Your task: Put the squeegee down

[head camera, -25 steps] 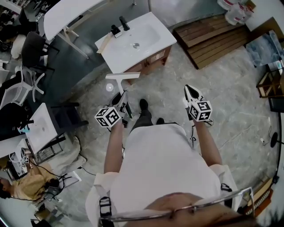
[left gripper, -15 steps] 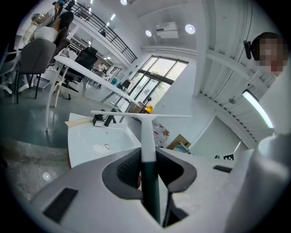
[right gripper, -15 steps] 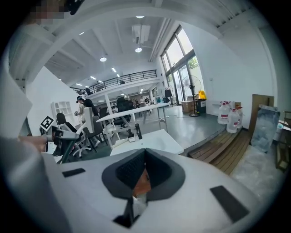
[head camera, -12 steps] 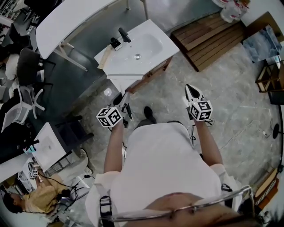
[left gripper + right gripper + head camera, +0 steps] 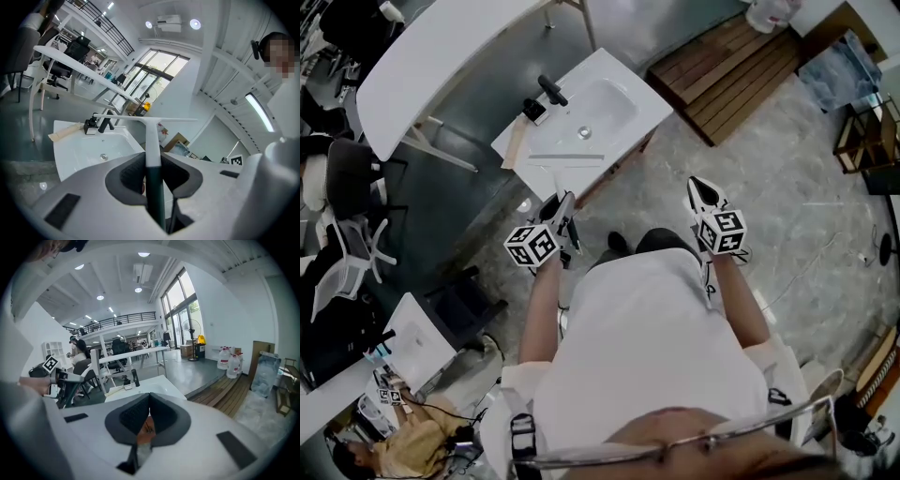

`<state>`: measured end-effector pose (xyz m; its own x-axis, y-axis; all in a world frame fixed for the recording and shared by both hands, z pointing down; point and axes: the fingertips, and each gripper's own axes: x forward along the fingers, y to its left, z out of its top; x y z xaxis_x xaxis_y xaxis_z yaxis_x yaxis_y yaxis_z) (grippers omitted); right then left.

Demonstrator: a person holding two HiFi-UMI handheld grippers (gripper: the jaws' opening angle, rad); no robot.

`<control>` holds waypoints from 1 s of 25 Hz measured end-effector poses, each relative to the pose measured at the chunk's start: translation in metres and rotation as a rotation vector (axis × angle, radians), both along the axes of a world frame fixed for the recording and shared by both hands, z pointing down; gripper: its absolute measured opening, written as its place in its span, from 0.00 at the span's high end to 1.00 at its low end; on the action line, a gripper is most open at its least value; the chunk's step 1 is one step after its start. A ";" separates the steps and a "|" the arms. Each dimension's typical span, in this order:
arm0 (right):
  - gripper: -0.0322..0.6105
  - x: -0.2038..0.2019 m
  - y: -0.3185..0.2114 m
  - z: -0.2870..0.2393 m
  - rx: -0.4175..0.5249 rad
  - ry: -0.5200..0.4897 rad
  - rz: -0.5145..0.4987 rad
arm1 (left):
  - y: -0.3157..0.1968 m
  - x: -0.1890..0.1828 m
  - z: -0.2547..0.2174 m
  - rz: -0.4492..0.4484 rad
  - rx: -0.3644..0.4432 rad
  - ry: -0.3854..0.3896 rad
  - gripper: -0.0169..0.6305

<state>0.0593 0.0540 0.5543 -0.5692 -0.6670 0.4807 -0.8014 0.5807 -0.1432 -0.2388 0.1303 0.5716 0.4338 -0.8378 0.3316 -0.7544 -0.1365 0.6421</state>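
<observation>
Arms reach straight out in front of the person, side by side, each hand holding a gripper tipped a little downward. The left gripper [image 5: 564,208] has its fingers squeezed on the dark handle of the squeegee [image 5: 152,140]. The white blade lies crossways out front, at the near edge of the white sink [image 5: 623,122]. I cannot tell if it touches. The right gripper [image 5: 705,195] is off to the side, over the floor, with its fingers pressed together on nothing.
</observation>
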 end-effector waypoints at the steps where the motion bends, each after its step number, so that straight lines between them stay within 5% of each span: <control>1: 0.94 0.000 -0.002 0.001 -0.002 0.001 0.006 | -0.004 -0.001 0.000 0.002 0.000 0.002 0.83; 13: 0.94 0.003 -0.066 0.008 -0.024 -0.017 0.000 | -0.061 0.009 0.001 -0.003 -0.017 -0.001 0.83; 25: 0.94 0.018 -0.179 0.019 -0.077 -0.030 -0.103 | -0.152 0.056 0.005 -0.025 -0.056 -0.052 0.83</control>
<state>0.0769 -0.1245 0.5734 -0.6480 -0.5658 0.5099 -0.7326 0.6462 -0.2140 -0.1827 -0.0219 0.5771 0.3940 -0.8276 0.3999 -0.7898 -0.0823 0.6078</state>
